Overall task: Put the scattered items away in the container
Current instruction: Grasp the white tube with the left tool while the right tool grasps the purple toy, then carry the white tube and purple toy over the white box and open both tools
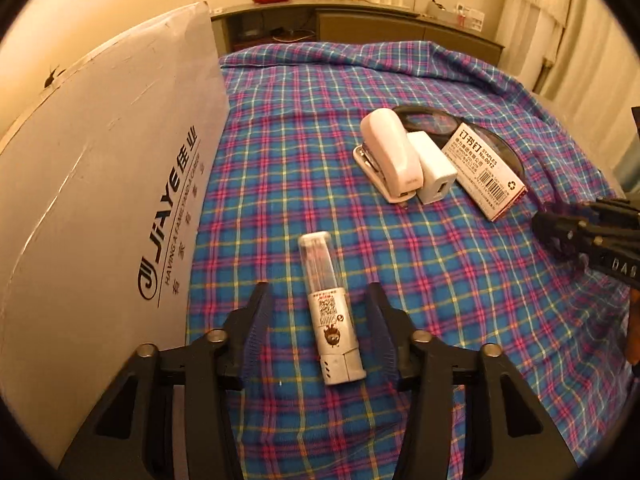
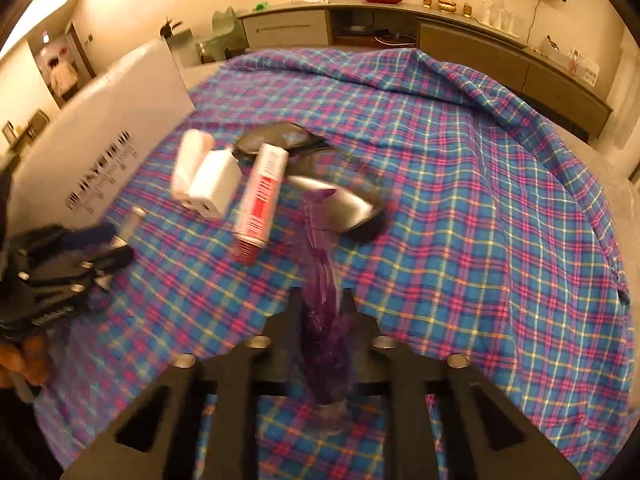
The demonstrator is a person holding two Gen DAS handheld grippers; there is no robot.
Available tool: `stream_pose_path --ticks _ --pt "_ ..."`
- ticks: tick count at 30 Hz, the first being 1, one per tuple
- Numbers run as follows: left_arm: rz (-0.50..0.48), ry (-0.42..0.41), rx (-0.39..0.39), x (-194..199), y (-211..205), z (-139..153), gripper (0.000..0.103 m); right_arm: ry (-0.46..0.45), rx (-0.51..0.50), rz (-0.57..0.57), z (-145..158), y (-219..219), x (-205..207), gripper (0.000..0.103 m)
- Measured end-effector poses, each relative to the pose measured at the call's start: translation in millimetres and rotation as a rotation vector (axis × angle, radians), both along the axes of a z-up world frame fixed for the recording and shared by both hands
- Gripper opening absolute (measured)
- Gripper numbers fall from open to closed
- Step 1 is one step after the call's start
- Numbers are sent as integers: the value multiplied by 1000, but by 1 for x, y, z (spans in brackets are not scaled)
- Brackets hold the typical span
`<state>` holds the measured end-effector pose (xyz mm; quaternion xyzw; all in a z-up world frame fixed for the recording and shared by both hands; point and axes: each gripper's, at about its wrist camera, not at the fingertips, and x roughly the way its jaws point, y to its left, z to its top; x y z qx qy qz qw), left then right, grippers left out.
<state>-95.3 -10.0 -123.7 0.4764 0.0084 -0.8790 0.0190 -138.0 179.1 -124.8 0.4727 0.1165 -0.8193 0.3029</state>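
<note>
Now, left gripper [image 1: 318, 292]: it is standing spread, its pads are not touching the tube.
Tube [image 1: 328, 312]: it is lying on the cloth [image 1: 280, 160] between the open fingers, near the front edge.
Right gripper [image 2: 322, 298]: it is pinching a purple case [image 2: 326, 320], which looks blurred.
Box [image 1: 100, 180]: it is standing at the left edge of the cloth.
Stapler [image 1: 390, 152], charger [image 1: 434, 168], staples pack [image 1: 486, 172]: they are lying side by side, touching, toward the right edge.
</note>
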Motion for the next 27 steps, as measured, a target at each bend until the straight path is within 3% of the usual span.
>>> stream_pose_path --ticks 5,15,22,27 --pt "-18 12 25 5 -3 5 20 2 -81 -4 27 9 7 16" --pt "-65 96 144 26 -9 44 19 -69 -227 -41 43 15 25 16" --pt "-125 179 195 45 0 83 19 -46 -309 -1 74 -6 61 16" --pt "-131 240 222 61 -12 108 19 -12 -309 40 85 -33 90 16"
